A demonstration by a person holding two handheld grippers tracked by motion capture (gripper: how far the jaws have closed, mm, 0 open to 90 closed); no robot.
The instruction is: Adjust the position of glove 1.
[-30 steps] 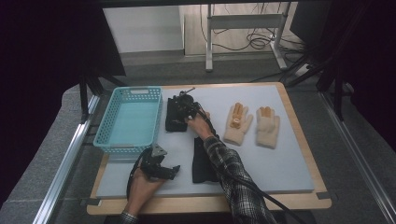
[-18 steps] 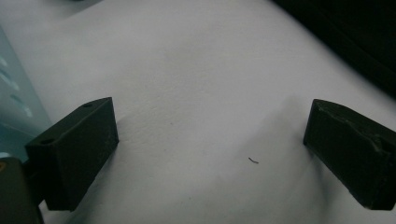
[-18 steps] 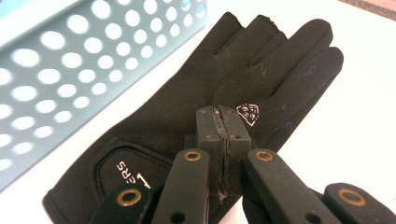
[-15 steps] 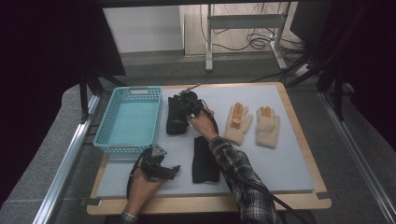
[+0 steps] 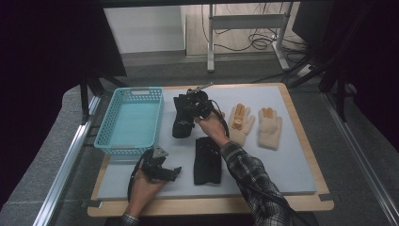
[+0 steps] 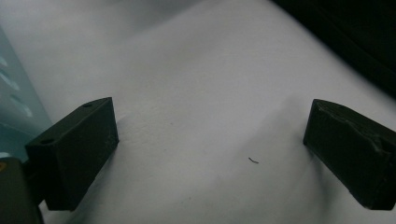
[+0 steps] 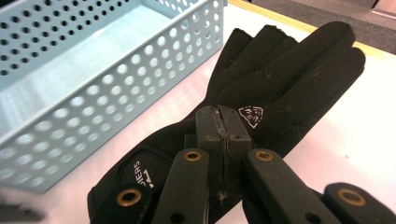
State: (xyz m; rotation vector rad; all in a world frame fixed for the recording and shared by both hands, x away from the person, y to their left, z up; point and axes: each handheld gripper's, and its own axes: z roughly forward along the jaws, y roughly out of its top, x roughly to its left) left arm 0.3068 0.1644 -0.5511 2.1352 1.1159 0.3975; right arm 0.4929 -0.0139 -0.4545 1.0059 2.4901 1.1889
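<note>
Black glove (image 7: 261,88) under closed right claw (image 7: 223,116), seemingly pinched

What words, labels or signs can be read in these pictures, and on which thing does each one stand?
"IERS": white letters on the cuff of the black glove, right gripper view; the start of the word is cut off by the fold.
White crest logo on the back of the same glove: a sign, no letters legible.
Basket, cream gloves, second black glove: no text can be made out.
</note>
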